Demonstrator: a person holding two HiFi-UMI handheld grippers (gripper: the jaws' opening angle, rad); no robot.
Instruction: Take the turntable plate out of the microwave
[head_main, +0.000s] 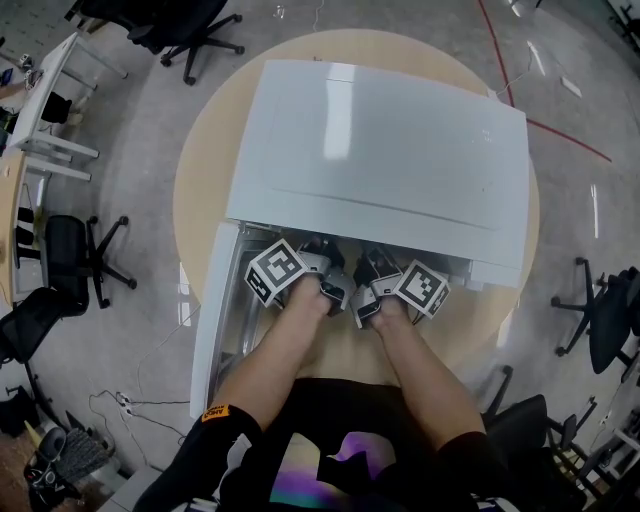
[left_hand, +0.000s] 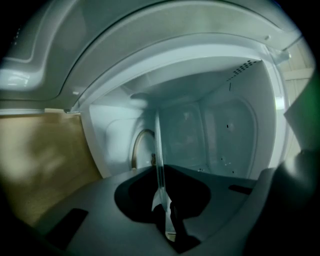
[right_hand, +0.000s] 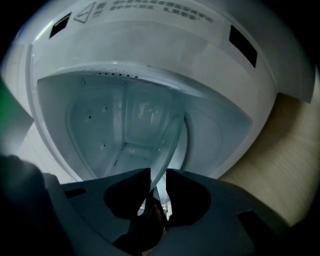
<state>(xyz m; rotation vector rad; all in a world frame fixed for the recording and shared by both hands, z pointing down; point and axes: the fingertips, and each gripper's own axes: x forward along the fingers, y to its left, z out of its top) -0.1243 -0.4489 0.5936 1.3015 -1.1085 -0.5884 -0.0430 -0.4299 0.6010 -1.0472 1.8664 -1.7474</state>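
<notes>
The white microwave (head_main: 380, 150) stands on a round wooden table, its door (head_main: 215, 310) swung open to the left. Both grippers reach into its mouth side by side, the left gripper (head_main: 335, 290) and the right gripper (head_main: 362, 305). The clear glass turntable plate (left_hand: 159, 165) shows edge-on inside the white cavity. Its rim runs between the jaws of the left gripper (left_hand: 165, 212), which close on it. In the right gripper view the turntable plate (right_hand: 169, 142) curves up out of the right gripper (right_hand: 157, 202), whose jaws pinch its near rim. From the head view the plate is hidden.
The table (head_main: 200, 200) shows as a narrow band around the microwave. Black office chairs stand at the left (head_main: 70, 255), at the top (head_main: 190, 30) and at the right (head_main: 610, 310). A desk (head_main: 45, 110) and floor cables (head_main: 130, 405) lie at the left.
</notes>
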